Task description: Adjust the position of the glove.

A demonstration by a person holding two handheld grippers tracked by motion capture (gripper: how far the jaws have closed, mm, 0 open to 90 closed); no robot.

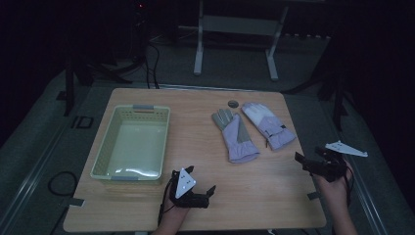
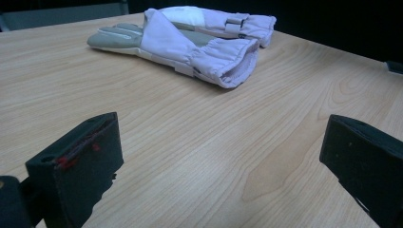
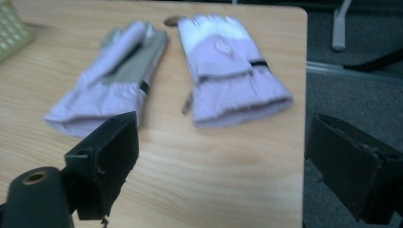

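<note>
My left gripper (image 1: 198, 187) has its jaws spread wide with nothing between them; in the left gripper view its two black fingers (image 2: 76, 164) stand far apart at the bottom corners, bare wooden table (image 2: 199, 142) between them. The gripper hovers low over the near edge of the table, just in front of the basket's near right corner, jaws directed toward the gloves.

My right gripper (image 1: 313, 164) is likewise released, jaws parted and empty. In the right gripper view one finger (image 3: 107, 159) sits over the wood and the other hangs past the table's right edge, over the grey floor (image 3: 354, 95). From the high view it is held at the table's right edge, near the front, angled left toward the gloves.

The left glove (image 1: 235, 134), lilac with a grey palm, lies flat on the table right of centre, fingers pointing away from me and cuff toward me. The right glove (image 1: 268, 125), lilac with a white finger section and a dark strap across the wrist, lies just beside it to the right, fanned slightly outward. Whether the two touch I cannot tell. Both are well apart from either gripper.

A small dark round mark (image 1: 233, 103) sits on the table just beyond the gloves' fingertips. A pale yellow-green basket (image 1: 104, 147) with perforated walls occupies the table's left half, empty inside. Beyond the table, a white metal frame (image 1: 198, 54) stands on the dim floor.
</note>
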